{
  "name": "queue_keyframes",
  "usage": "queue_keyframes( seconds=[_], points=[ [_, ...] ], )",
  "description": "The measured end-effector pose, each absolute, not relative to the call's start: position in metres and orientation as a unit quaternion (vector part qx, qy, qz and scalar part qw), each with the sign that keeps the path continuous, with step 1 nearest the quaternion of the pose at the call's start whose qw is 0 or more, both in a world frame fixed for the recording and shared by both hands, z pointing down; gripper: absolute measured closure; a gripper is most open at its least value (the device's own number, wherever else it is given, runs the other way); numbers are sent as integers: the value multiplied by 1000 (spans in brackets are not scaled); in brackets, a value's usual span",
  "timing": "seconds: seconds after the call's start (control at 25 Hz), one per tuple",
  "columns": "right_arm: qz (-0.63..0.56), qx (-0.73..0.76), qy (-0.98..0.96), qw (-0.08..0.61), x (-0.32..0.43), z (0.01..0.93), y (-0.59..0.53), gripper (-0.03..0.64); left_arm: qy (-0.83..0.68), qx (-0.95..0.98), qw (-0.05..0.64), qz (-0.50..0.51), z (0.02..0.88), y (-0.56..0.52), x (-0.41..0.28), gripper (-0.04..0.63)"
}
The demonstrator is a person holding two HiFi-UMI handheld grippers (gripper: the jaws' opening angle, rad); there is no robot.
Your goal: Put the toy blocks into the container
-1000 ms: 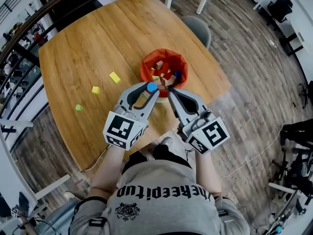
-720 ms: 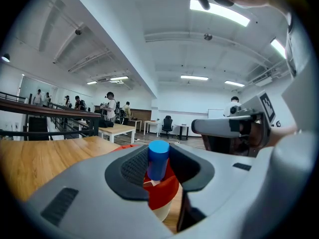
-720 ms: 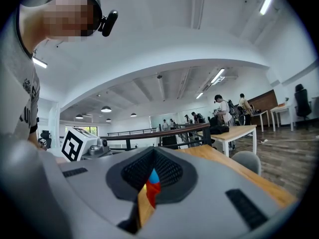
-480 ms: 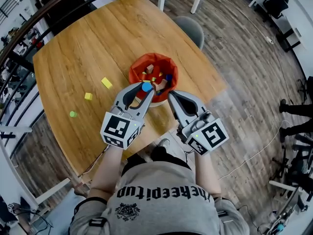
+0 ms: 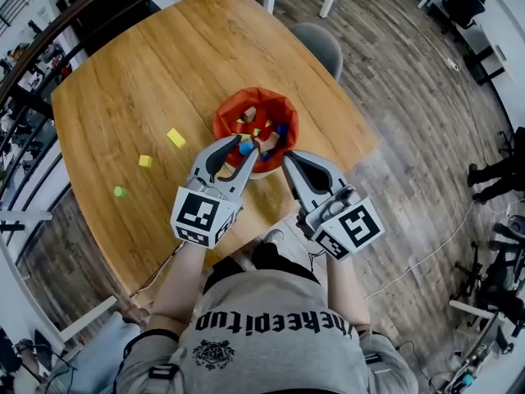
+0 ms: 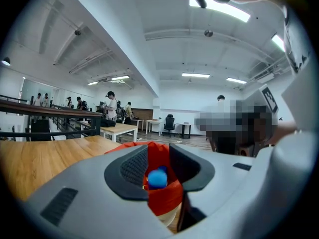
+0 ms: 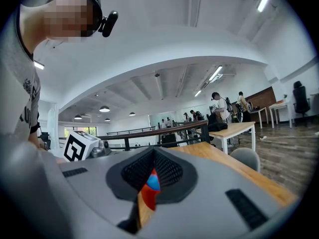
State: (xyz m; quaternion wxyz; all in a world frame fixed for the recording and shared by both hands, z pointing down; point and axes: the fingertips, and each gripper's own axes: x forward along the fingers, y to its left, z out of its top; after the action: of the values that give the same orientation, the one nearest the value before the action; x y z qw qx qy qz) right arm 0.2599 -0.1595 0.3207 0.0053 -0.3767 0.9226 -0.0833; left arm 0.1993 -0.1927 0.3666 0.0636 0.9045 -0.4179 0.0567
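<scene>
Blue ball [image 5: 245, 148] is pinched between the fingers of my left gripper [image 6: 158, 169], just over the near edge of the red container [image 5: 287, 109], which has a heap of blocks inside. My right gripper [image 5: 287, 156] sits just right of it, fingers pressed together on nothing. Left of the container on the table [image 5: 123, 80] lie a larger yellow block [image 5: 175, 138], a smaller yellow block [image 5: 145, 161] and a green block [image 5: 120, 191].

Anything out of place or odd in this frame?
Three blocks lie loose on the table, outside the orange container: large yellow block, small yellow block, green block. Left hand-held gripper grips a blue block. Nothing spilled.
</scene>
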Motion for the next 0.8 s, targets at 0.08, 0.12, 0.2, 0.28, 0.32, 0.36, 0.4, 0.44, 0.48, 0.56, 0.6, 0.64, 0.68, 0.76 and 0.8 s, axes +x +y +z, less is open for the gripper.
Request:
queue_keyframes(
  seconds=[0.08,0.12,0.2,0.28,0.32,0.36,0.4,0.44,0.48,0.56,0.6,0.64,0.68,0.76,0.8],
  points=[
    [-84,-376,923,5,259,321,-160,606,-419,904,64,53,365,-193,198,454],
    [-84,-376,923,5,258,321,-160,606,-420,904,64,54,365,-194,197,454],
    [-84,-376,923,4,257,321,-161,606,-421,903,65,55,366,-194,195,454],
    [-84,-374,923,5,256,320,-162,606,-422,903,65,56,365,-194,195,456],
    [-84,-373,924,5,255,320,-162,606,-422,903,63,55,363,-194,194,457],
    [-84,-372,924,5,253,319,-162,606,-423,902,61,54,361,-194,194,474],
    [-84,-370,925,5,252,319,-161,606,-426,901,59,54,360,-193,193,494],
    [-84,-369,926,5,250,319,-161,606,-427,901,57,53,358,-193,192,516],
    [-83,-367,926,5,248,319,-161,606,-429,900,55,53,357,-192,191,533],
    [-83,-363,928,6,245,319,-161,606,-432,899,51,53,355,-191,188,554],
    [-82,-361,929,7,243,319,-160,606,-434,898,49,54,354,-190,186,560],
    [-82,-358,930,7,241,319,-160,606,-438,896,47,55,353,-189,184,568],
    [-81,-355,931,8,238,318,-159,606,-441,895,45,55,352,-187,181,575],
    [-80,-347,935,8,232,317,-156,606,-449,891,40,53,347,-184,175,580],
    [-79,-342,936,8,228,315,-155,606,-454,889,38,52,344,-182,171,580]
  ],
)
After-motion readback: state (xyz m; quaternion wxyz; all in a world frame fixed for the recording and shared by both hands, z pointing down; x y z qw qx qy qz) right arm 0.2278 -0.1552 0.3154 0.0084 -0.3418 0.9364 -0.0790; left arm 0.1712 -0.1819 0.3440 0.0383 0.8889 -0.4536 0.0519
